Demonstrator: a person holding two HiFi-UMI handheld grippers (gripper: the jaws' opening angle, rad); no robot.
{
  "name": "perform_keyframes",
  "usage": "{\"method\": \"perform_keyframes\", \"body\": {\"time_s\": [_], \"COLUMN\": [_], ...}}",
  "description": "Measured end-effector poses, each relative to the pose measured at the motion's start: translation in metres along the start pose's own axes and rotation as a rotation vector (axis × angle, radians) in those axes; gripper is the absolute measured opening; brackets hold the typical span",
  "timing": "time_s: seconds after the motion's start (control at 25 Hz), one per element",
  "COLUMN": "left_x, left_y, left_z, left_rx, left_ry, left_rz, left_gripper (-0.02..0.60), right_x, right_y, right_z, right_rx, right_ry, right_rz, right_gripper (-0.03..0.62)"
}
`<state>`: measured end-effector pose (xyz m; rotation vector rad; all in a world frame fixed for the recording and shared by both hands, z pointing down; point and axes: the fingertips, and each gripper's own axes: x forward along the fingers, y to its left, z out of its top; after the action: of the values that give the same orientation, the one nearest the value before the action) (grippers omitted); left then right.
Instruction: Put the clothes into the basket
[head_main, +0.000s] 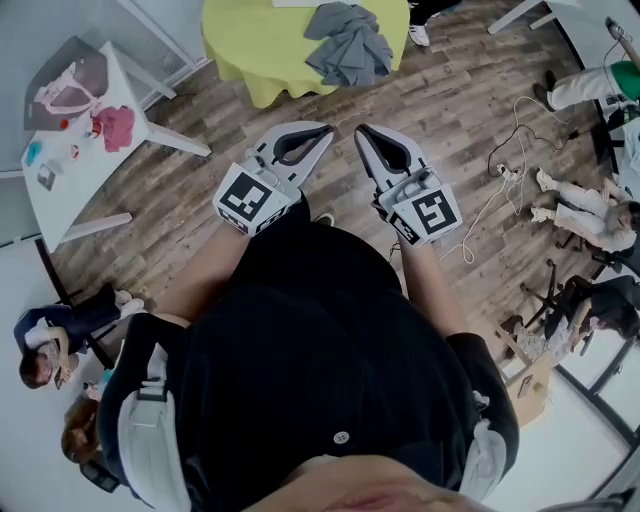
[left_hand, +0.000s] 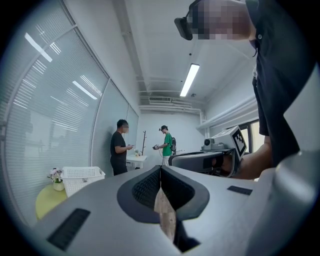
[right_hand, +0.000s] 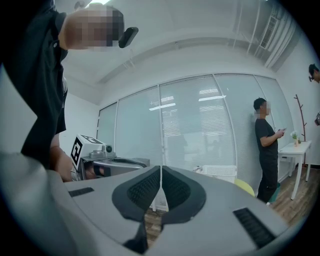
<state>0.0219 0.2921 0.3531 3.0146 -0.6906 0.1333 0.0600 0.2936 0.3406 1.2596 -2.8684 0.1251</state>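
Only the head view shows the grey clothes (head_main: 345, 42), heaped toward the right edge of the yellow desk (head_main: 255, 50) and well apart from both tongs. The white basket (left_hand: 82, 176) shows in the two gripper views alone, standing on the desk just beside a small flower pot (left_hand: 57, 182). The left tongs (head_main: 322, 130) are clenched, jaws meeting with nothing between them. The right tongs (head_main: 362, 132) are clenched too and empty. Both are held over the wooden floor (head_main: 480, 110), touching nothing.
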Motion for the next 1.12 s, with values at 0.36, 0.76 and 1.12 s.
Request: {"method": "perform_keyframes", "body": {"time_s": [0.36,0.76,1.12], "left_x": [0.034,0.056,0.065], "left_y": [0.073,0.163,0.216], "left_z": [0.004,0.004,-0.01], "left_rx": [-0.012,-0.019,-0.032], "left_ry": [-0.007,0.007,0.03], "left_rz": [-0.043,-0.117,-0.173], "left_gripper": [0.011,0.011,0.011], "right_x": [0.06,0.143,0.192], "right_y": [-0.05,-0.088,-0.106], "right_z": [0.004,0.002,-0.008], "right_rx": [-0.007,-0.027,-0.01], "right_ry": [0.033,0.082,0.113], "right_rz": [-0.038,-0.093,-0.144], "right_gripper": [0.029,0.029,0.029]}}
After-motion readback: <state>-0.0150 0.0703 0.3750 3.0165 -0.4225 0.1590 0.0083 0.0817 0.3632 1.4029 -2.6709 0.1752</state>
